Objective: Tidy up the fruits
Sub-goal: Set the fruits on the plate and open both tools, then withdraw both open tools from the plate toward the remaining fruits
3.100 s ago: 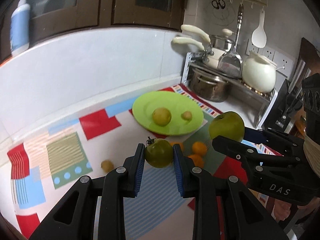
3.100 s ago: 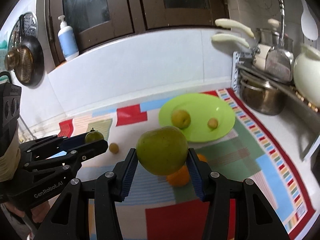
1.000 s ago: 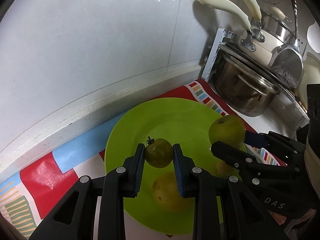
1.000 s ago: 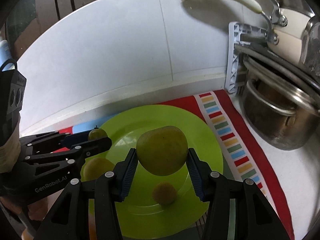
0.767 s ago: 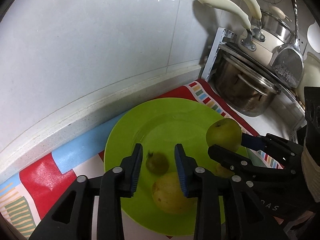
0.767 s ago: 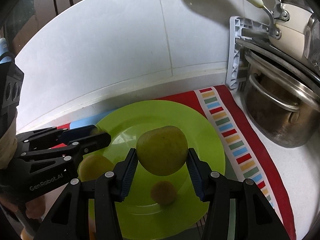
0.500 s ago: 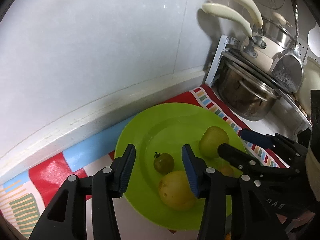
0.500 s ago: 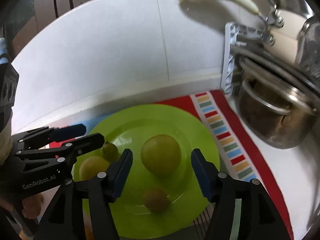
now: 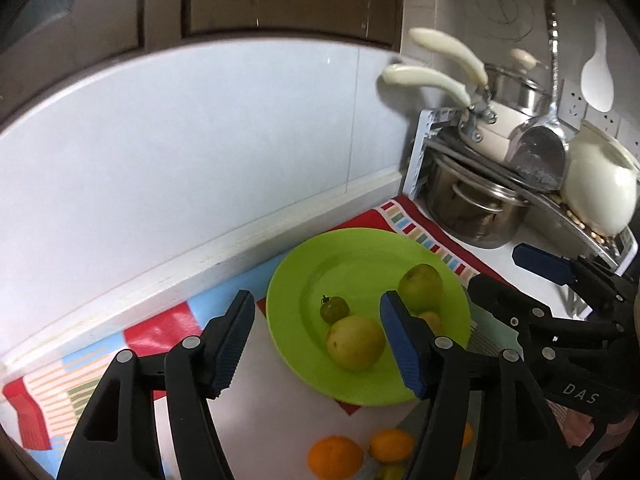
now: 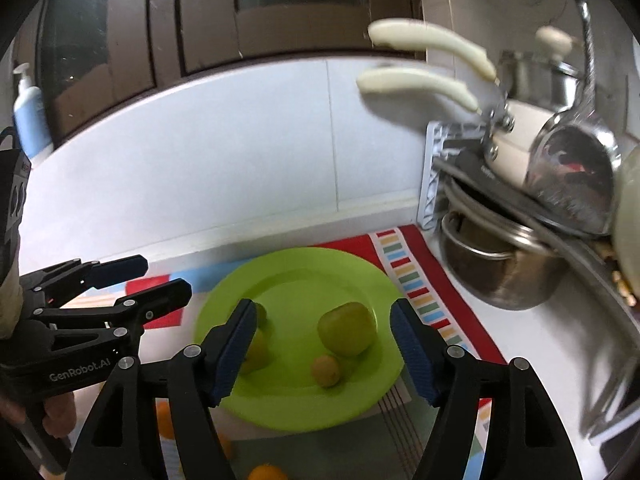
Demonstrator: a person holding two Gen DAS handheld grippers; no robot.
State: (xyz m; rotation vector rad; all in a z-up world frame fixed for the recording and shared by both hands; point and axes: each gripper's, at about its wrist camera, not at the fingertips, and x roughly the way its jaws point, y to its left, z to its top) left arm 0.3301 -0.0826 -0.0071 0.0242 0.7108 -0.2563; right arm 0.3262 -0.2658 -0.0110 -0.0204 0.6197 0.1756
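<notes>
Both hand-held grippers were empty, jaws spread wide: the left hand-held gripper (image 9: 318, 338) and the right hand-held gripper (image 10: 322, 346) hung above the green plate (image 9: 360, 250). On the plate sat a green apple (image 10: 347, 329), a small green tomato (image 9: 334, 309), a yellowish fruit (image 9: 355, 343) and a little brown one (image 10: 326, 371). Oranges (image 9: 335, 454) lay on the tabletop mat (image 9: 160, 330) just off the plate.

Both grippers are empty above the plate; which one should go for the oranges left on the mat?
Probably the left. The left gripper is open, and the oranges lie just below it on the mat, near the green plate. The right gripper, also open, sees them less fully.
</notes>
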